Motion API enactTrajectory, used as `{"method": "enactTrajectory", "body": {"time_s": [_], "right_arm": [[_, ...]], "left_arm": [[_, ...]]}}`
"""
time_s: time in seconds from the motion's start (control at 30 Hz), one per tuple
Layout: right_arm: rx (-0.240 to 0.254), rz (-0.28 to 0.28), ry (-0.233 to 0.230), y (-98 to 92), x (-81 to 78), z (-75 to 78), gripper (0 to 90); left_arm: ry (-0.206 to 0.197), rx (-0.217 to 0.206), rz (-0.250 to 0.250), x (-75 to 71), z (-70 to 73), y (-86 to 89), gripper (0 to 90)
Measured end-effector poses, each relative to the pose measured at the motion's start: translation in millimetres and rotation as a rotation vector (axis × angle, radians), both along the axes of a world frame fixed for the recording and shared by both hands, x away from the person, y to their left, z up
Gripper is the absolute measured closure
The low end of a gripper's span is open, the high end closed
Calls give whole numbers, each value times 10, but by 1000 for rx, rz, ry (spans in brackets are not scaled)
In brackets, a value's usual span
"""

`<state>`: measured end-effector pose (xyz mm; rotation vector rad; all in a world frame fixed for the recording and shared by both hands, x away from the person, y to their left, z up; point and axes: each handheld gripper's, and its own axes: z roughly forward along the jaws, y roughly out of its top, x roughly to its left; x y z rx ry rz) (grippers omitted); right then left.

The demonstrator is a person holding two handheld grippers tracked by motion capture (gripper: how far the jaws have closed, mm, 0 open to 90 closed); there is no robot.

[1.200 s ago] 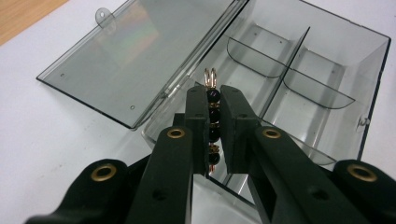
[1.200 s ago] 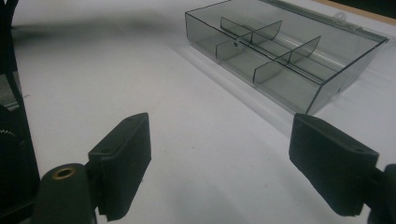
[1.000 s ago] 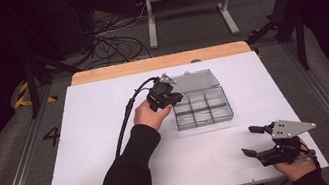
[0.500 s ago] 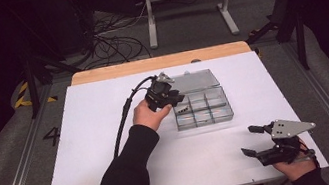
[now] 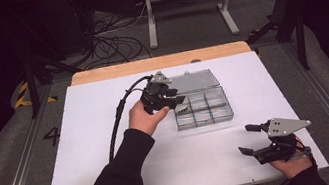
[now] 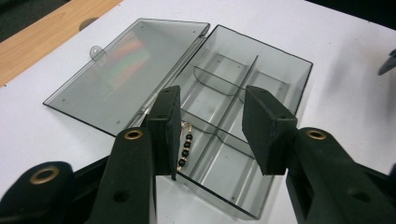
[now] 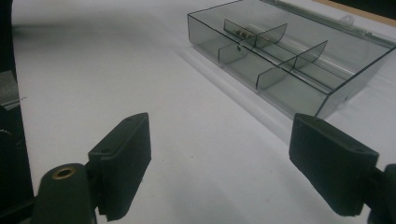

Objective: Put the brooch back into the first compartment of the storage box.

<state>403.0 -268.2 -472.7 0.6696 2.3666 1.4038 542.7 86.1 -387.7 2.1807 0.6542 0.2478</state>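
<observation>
The left tongs [image 5: 177, 99] hang over the clear compartment box [image 5: 203, 108] on the white table [image 5: 81, 152], jaws just opened partway and empty. Below them a beaded bracelet [image 6: 185, 145] lies in a near compartment. The right tongs [image 5: 250, 138] rest wide open, well apart.

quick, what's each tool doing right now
left tool: jaws have just been opening, nothing between them, above the compartment box
right tool: open, empty
</observation>
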Motion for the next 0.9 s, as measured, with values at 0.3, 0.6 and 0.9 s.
{"method": "enactTrajectory", "body": {"time_s": [0.3, 0.6, 0.9], "right_arm": [[3, 3, 0, 3, 5, -1, 213], [1, -2, 3, 8, 1, -3, 213], [-1, -2, 4, 10, 3, -7, 213]], "left_arm": [[-9, 7, 11, -155, 100, 27, 576], [-37, 0, 7, -326, 163, 145, 571], [-56, 6, -1, -423, 226, 188, 564]]}}
